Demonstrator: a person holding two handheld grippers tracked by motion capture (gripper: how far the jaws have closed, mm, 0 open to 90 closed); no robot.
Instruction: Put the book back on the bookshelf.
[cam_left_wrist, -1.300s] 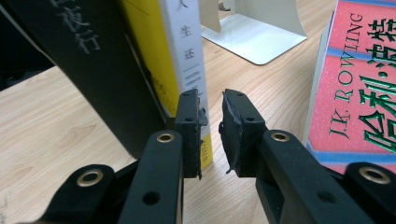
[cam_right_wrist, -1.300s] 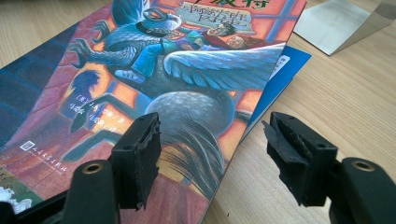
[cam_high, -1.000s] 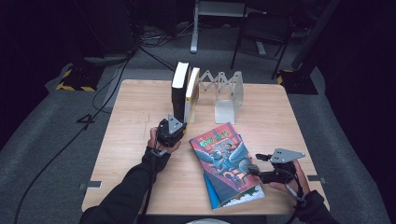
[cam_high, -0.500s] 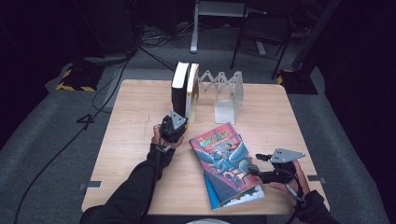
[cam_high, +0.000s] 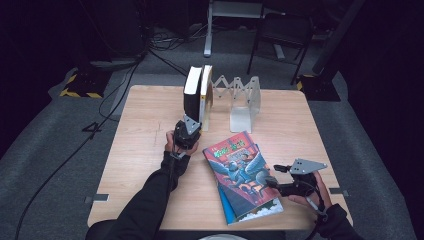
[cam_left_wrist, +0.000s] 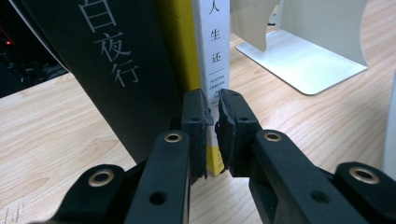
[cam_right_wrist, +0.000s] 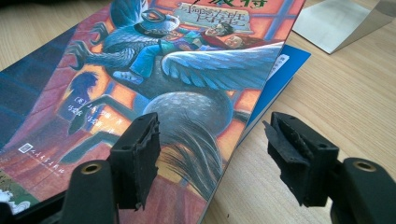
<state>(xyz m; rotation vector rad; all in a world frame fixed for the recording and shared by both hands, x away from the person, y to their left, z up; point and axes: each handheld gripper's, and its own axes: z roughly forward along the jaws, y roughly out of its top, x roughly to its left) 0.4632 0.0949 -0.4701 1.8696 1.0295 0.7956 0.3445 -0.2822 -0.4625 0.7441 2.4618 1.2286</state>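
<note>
Left gripper (cam_high: 187, 136) jaws nearly closed, forearm stretched forward; right gripper (cam_high: 280, 186) jaws apart, held low

Four books are counted on the table (cam_high: 145, 150). Two are stood upright side by side: a black book (cam_high: 192, 95) and a white-and-yellow book (cam_high: 205, 95). Two are laid flat in a stack: an illustrated book (cam_high: 245, 172) on top and a blue book (cam_high: 231, 209) beneath it. One metal bookend (cam_high: 242, 107) is seen, with one folding lattice stretched behind it. Two handheld grippers are counted, one at each hand.
</note>
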